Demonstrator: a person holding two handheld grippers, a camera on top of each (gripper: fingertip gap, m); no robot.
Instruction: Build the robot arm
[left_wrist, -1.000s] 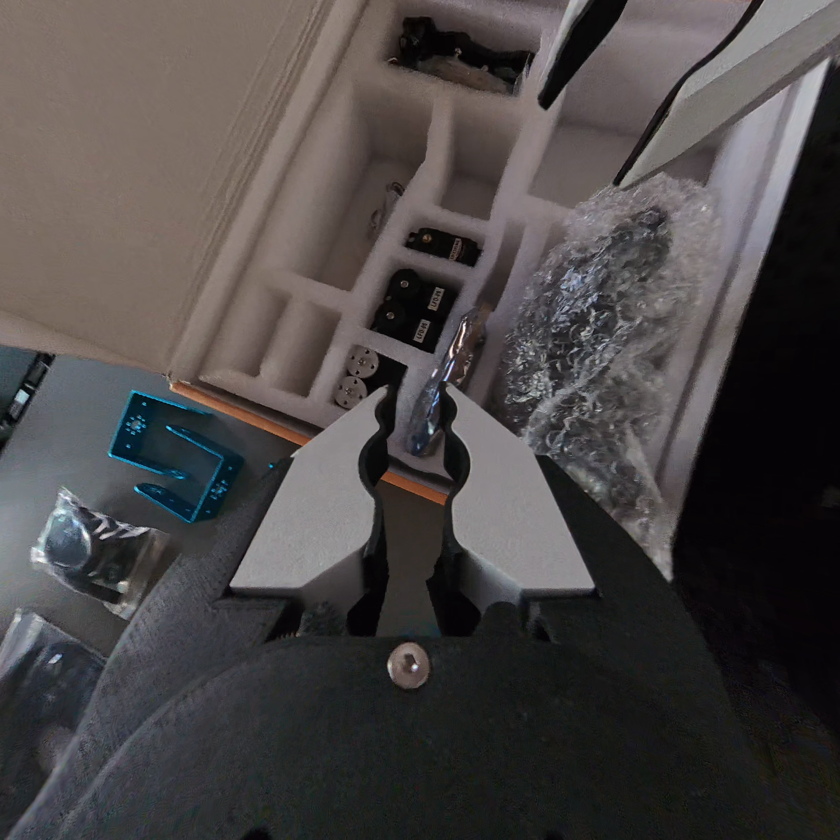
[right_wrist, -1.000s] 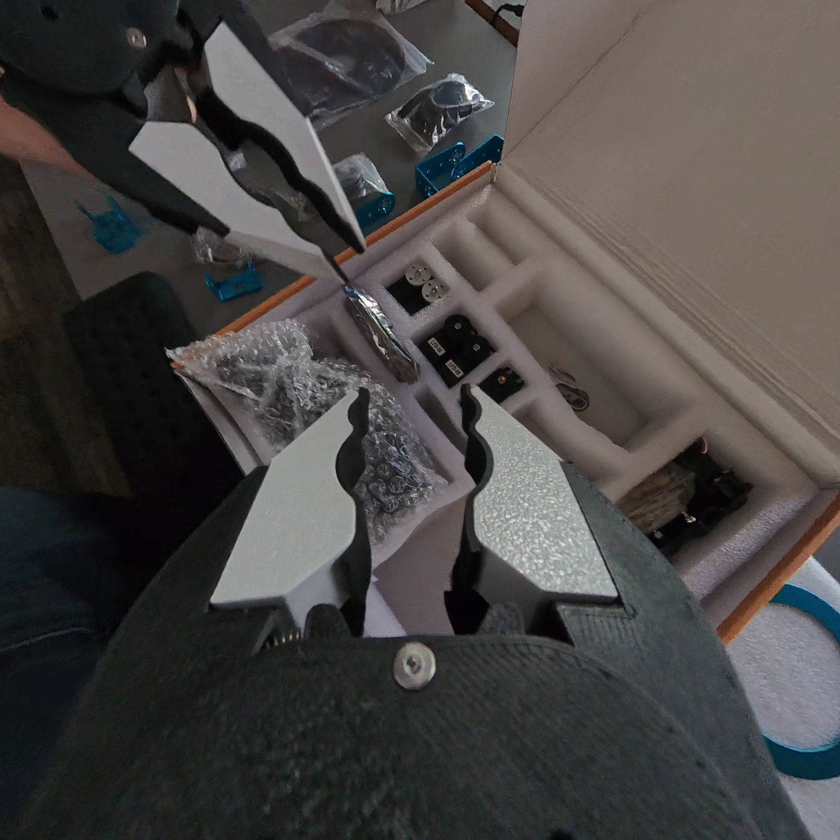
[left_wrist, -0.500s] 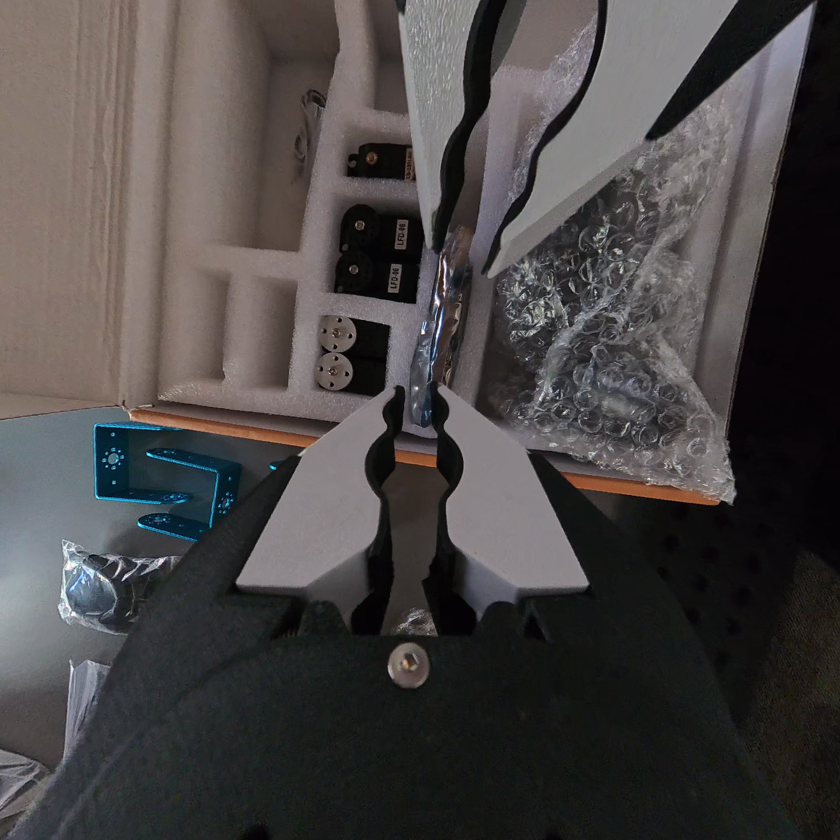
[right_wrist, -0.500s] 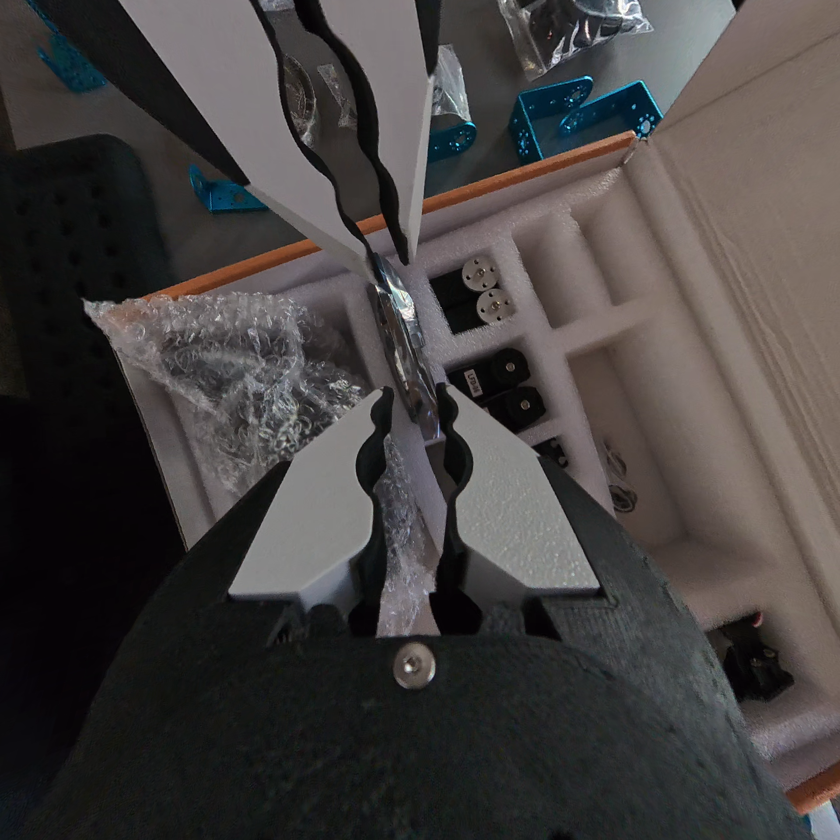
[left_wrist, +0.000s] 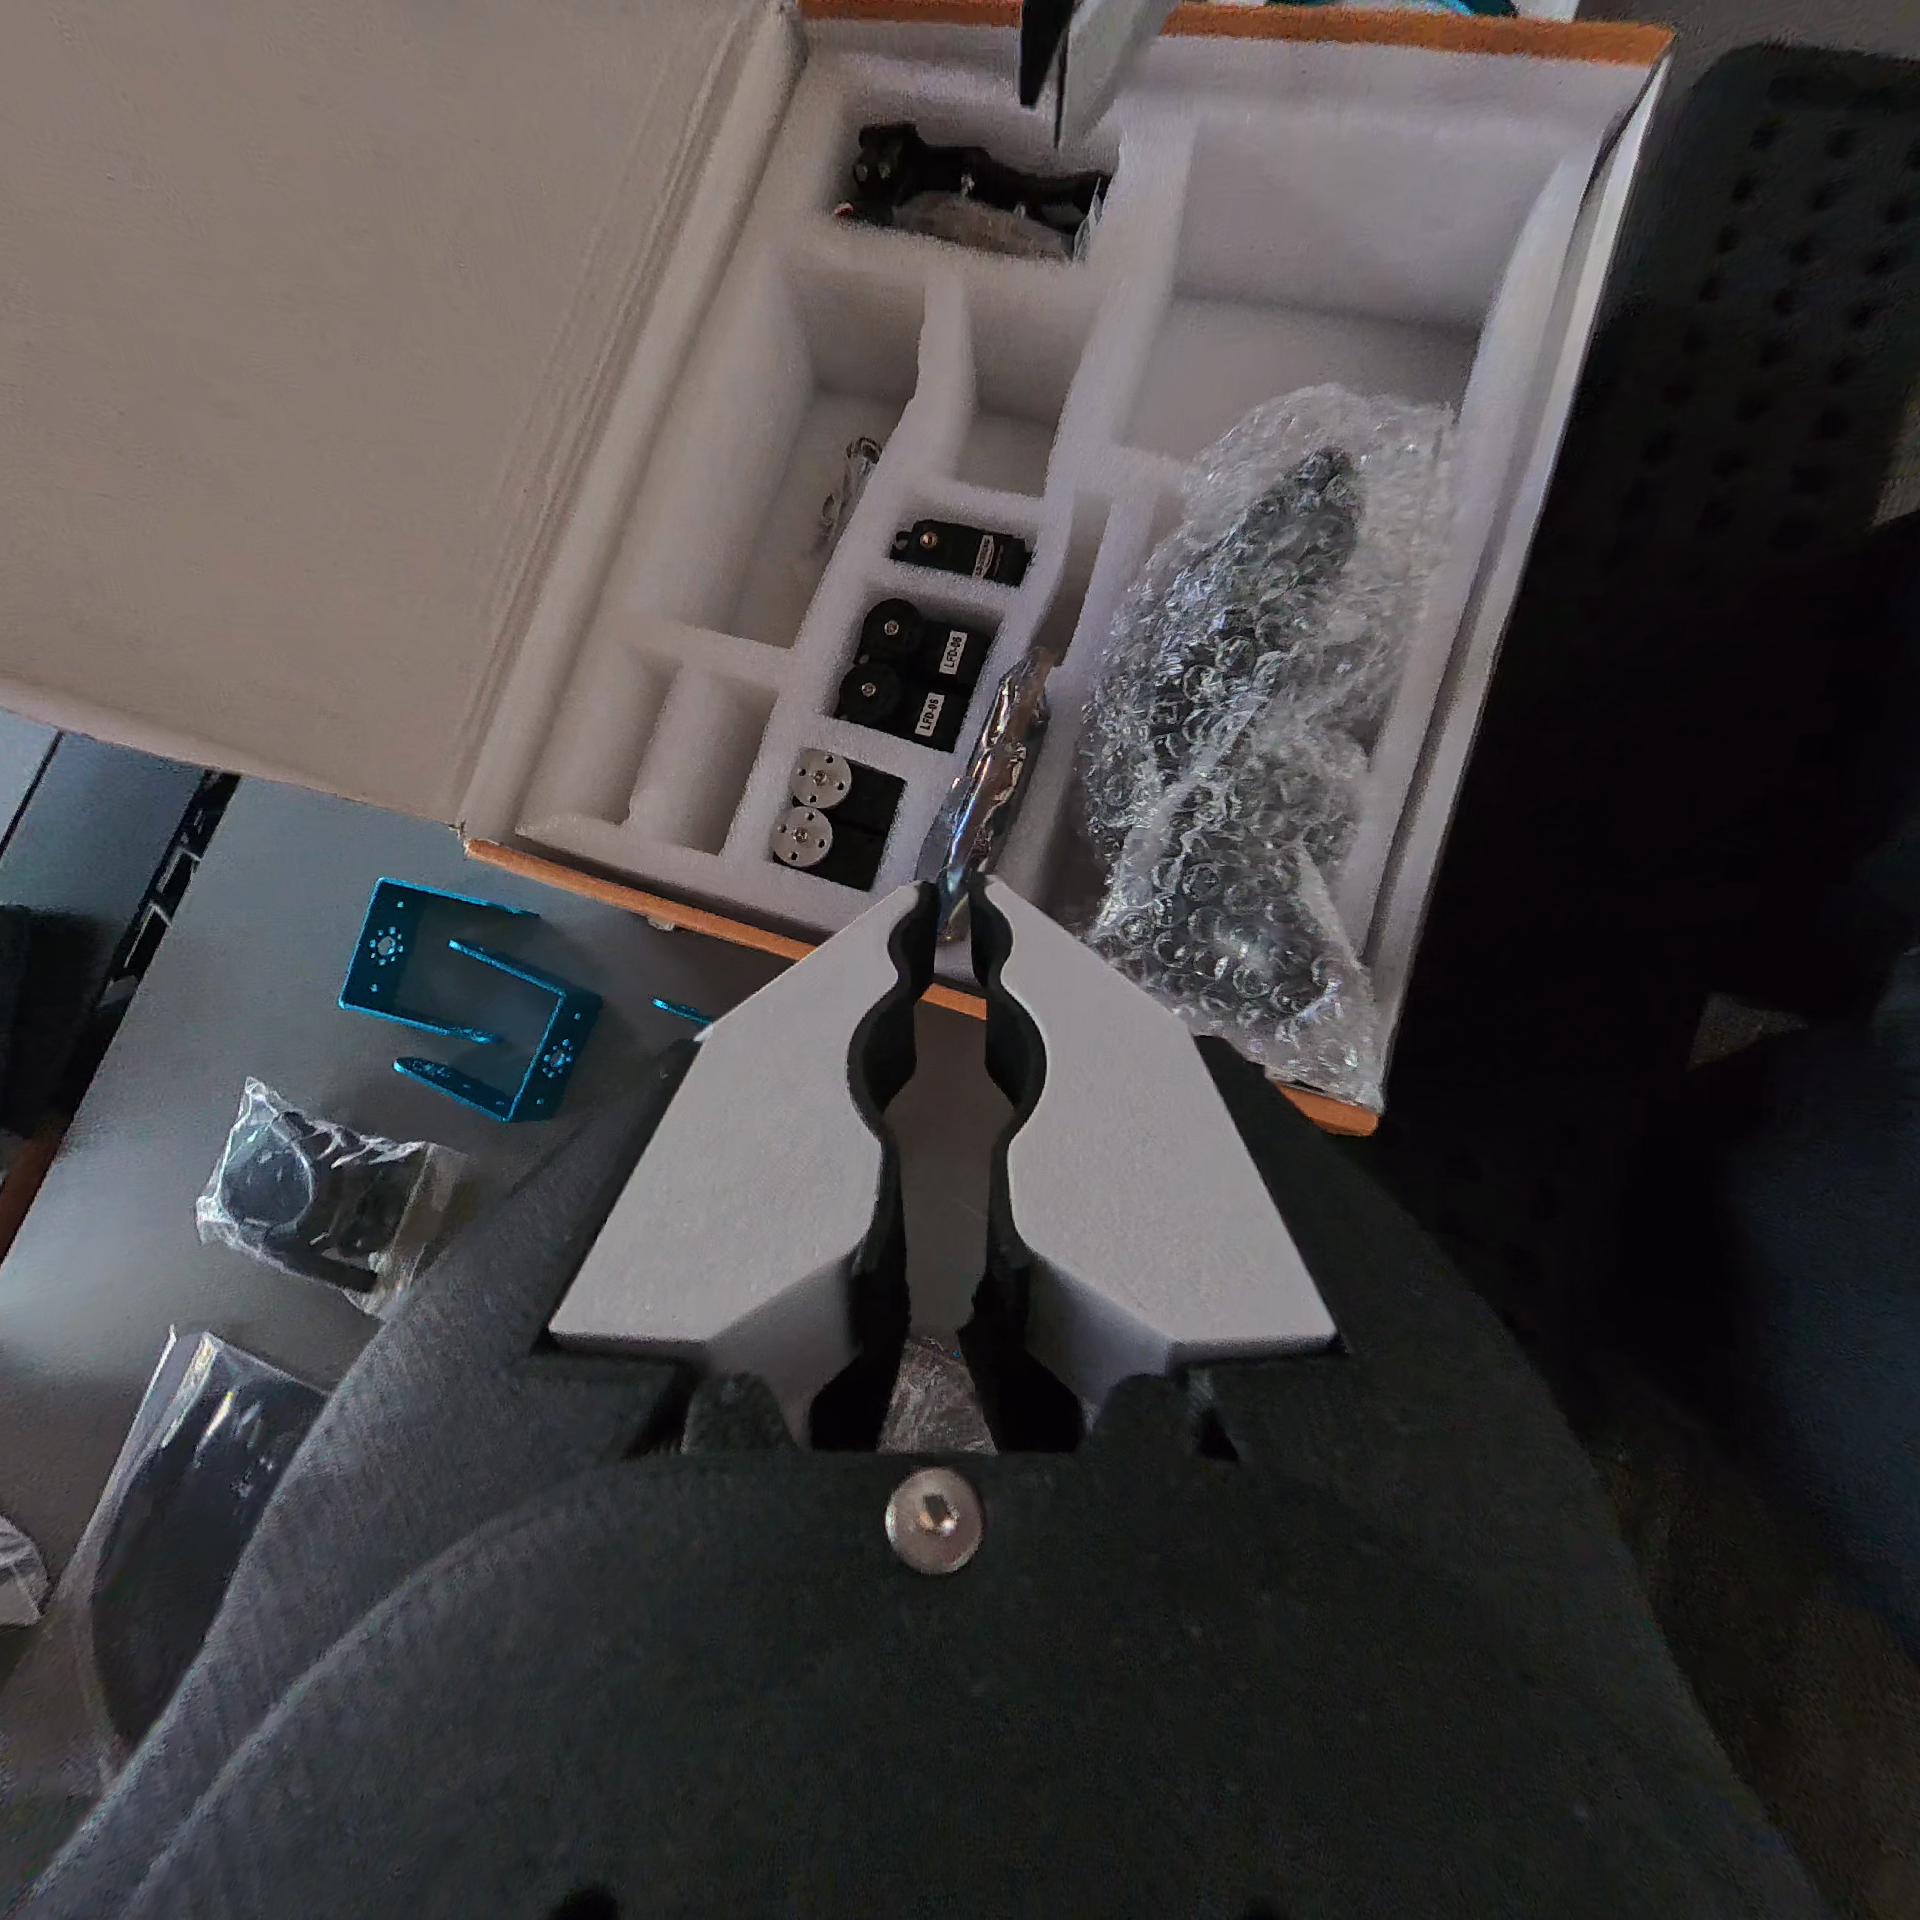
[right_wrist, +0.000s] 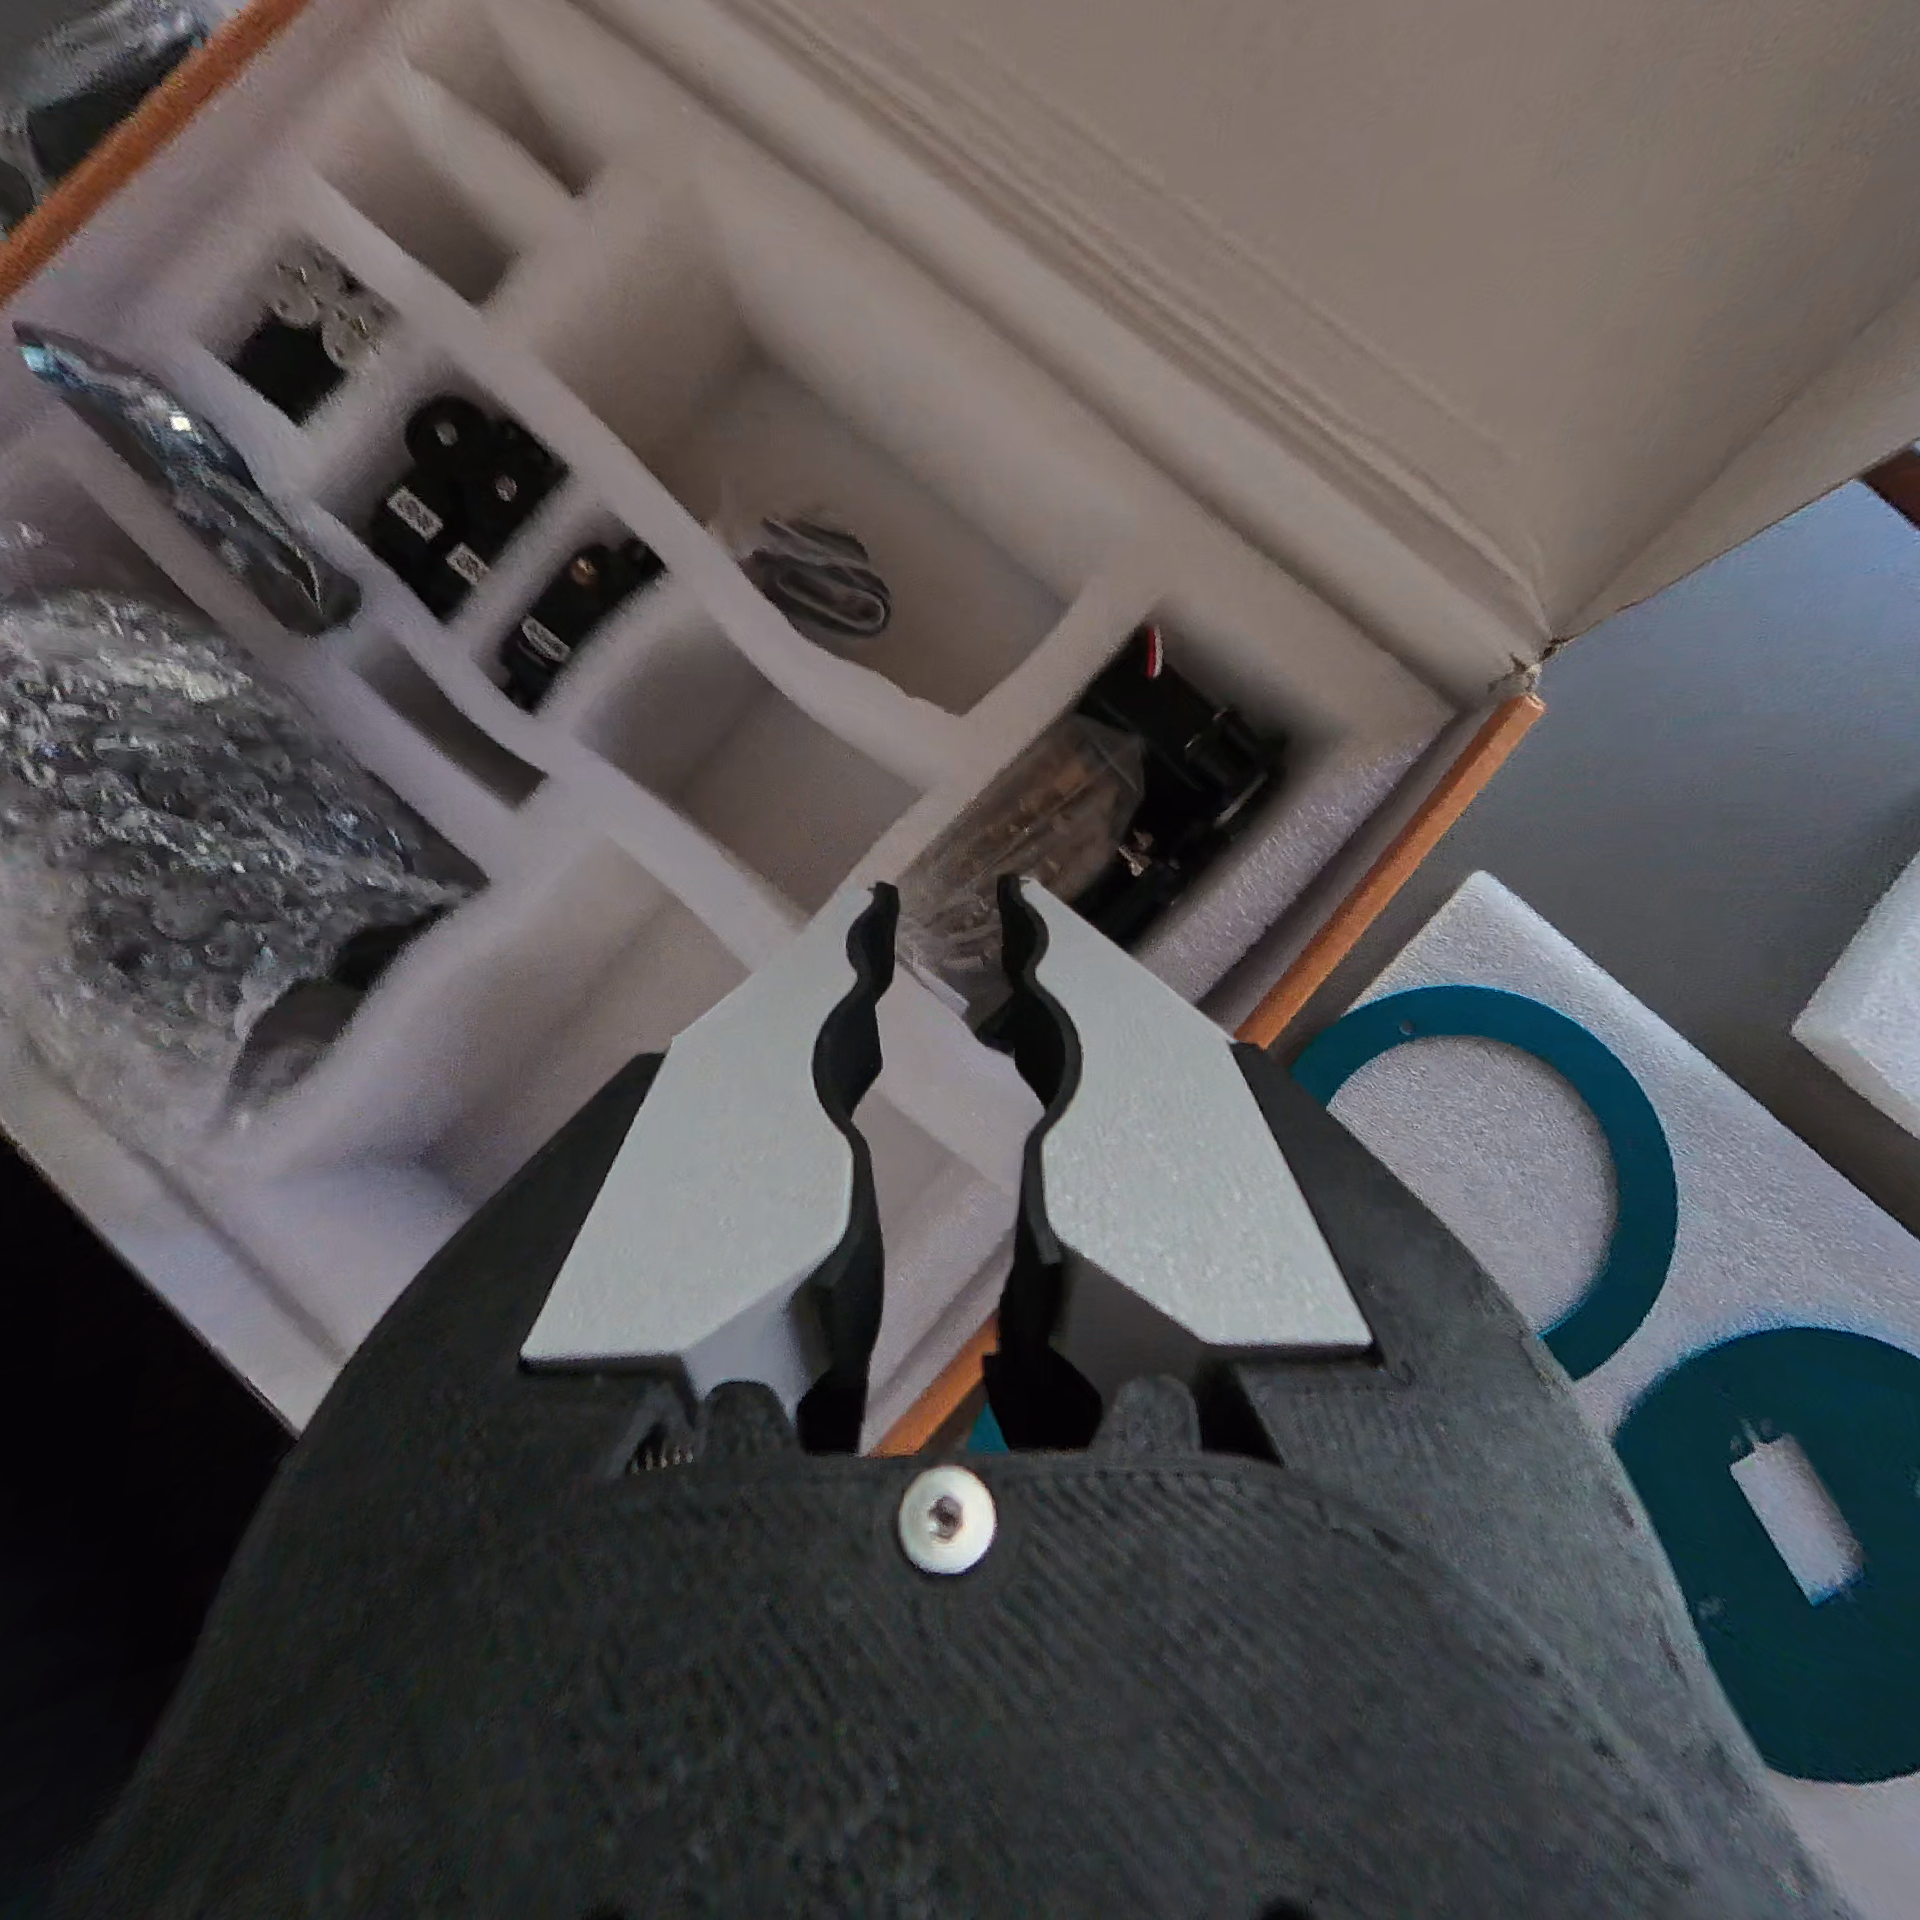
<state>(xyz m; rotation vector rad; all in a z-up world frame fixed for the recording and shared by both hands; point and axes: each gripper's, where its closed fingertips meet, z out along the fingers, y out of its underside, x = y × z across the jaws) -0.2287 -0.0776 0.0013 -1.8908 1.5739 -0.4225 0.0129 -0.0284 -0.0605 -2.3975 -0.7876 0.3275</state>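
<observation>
My left gripper (left_wrist: 951, 906) is shut on the near end of a shiny plastic packet (left_wrist: 997, 748). The packet stands in a narrow slot of the white foam insert (left_wrist: 1299, 260) of an open box. Black servos (left_wrist: 914, 675) sit in cells to its left and a bubble-wrap bundle (left_wrist: 1236, 727) lies to its right. My right gripper (right_wrist: 948, 894) is open and empty, over the far-end cell that holds black parts and a clear bag (right_wrist: 1143, 790). Its fingertips (left_wrist: 1081, 62) show at the top of the left wrist view. The packet (right_wrist: 187, 468) and the bubble-wrap bundle (right_wrist: 156, 779) also show in the right wrist view.
The box lid (left_wrist: 312, 312) stands open on the left. A blue metal bracket (left_wrist: 468, 1008) and bagged parts (left_wrist: 312, 1184) lie on the grey table. Blue rings (right_wrist: 1507, 1174) lie on a white foam sheet (right_wrist: 1507, 935) beside the box. A dark perforated surface (left_wrist: 1766, 416) borders the box. Across from one pair of fingers to the other is roughly 25 cm. To the bubble-wrap bundle (left_wrist: 1236, 727): left tips about 9 cm, right tips about 20 cm.
My right gripper has left the packet's far end and moved to the far end of the box. My left gripper stays shut on the packet's near end.
</observation>
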